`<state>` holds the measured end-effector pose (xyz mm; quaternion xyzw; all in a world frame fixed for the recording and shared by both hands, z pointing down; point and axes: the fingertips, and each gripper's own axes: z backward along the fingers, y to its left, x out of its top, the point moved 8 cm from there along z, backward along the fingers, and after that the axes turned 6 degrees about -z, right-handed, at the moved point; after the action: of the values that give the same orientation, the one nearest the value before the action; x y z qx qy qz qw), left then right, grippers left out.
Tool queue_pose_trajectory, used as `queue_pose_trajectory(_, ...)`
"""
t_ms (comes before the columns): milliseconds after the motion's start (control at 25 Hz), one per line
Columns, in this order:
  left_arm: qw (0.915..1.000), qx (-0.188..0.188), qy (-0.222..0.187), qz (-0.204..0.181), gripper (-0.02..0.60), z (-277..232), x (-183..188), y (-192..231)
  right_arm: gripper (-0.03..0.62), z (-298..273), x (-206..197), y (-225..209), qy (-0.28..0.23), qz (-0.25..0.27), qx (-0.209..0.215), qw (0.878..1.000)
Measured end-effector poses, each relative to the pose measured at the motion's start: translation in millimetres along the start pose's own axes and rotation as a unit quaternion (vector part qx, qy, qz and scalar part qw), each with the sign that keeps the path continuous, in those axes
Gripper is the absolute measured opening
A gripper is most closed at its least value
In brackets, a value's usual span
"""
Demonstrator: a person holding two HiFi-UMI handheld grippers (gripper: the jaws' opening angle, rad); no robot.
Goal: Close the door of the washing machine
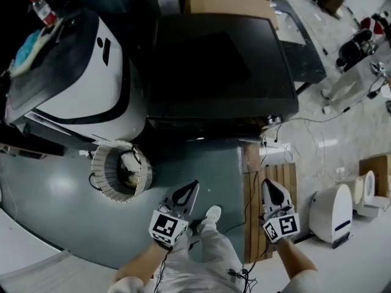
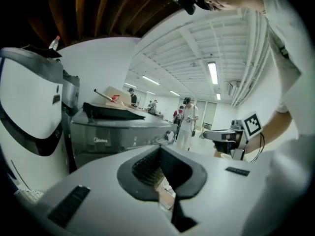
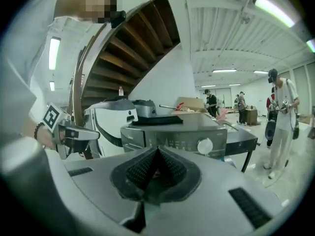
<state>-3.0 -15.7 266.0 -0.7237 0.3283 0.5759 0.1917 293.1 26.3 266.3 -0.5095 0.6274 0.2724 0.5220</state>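
The dark grey washing machine [image 1: 220, 60] fills the middle of the head view, seen from above; its front face and door are hidden there. My left gripper [image 1: 186, 194] and right gripper [image 1: 272, 191] hang side by side in front of it, both shut and empty, touching nothing. In the left gripper view the shut left gripper [image 2: 160, 154] points at the washing machine [image 2: 123, 132], with the right gripper [image 2: 224, 135] off to the right. In the right gripper view the right gripper [image 3: 157, 154] faces the control panel knob [image 3: 204, 145]. The gripper bodies hide the door.
A white machine [image 1: 79, 72] stands left of the washer, with a ribbed hose [image 1: 119, 171] on the floor before it. A wooden pallet [image 1: 272, 182] and a small white appliance [image 1: 333, 209] lie to the right. A cardboard box [image 1: 226, 2] sits behind. People [image 3: 280, 117] stand far off.
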Motion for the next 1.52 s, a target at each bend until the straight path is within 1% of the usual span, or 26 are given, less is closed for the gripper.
queue_pose_trajectory(80,0.9999,0.014,-0.008,0.001,0.002,25.8,31.9,-2.7,0.011,20.5,35.7,17.5,-0.014,0.002,0.005,1.000)
queue_pose_trajectory(160,0.9992,0.026,-0.028,-0.004,0.002,48.2,66.5,-4.8,0.011,42.1,70.8,30.3,-0.036,0.010,0.006,0.999)
queue_pose_trajectory(280,0.9969,0.037,-0.063,-0.031,0.002,78.3,113.0,-6.5,0.011,72.0,116.5,46.1,-0.069,0.024,0.004,0.997)
queue_pose_trajectory(400,0.9930,0.043,-0.090,-0.063,0.002,102.4,148.2,-6.5,0.011,91.9,150.9,56.1,-0.092,0.047,0.000,0.995)
queue_pose_trajectory(520,0.9896,0.049,-0.111,-0.077,0.002,122.7,171.7,-7.5,0.011,107.7,178.1,63.3,-0.122,0.071,-0.004,0.990)
queue_pose_trajectory(760,0.9838,0.060,-0.144,-0.089,0.002,150.6,198.2,-20.3,0.011,139.1,217.0,73.4,-0.179,0.108,-0.016,0.978)
queue_pose_trajectory(1040,0.9750,0.077,-0.179,-0.107,0.002,170.2,221.1,-30.1,0.011,161.9,239.5,75.8,-0.213,0.132,-0.013,0.968)
queue_pose_trajectory(1320,0.9710,0.094,-0.193,-0.105,0.002,177.9,223.9,-31.6,0.010,167.1,236.1,72.6,-0.222,0.128,-0.012,0.967)
queue_pose_trajectory(1520,0.9711,0.094,-0.191,-0.108,0.002,177.9,223.9,-32.6,0.009,167.9,238.6,70.8,-0.224,0.127,-0.012,0.966)
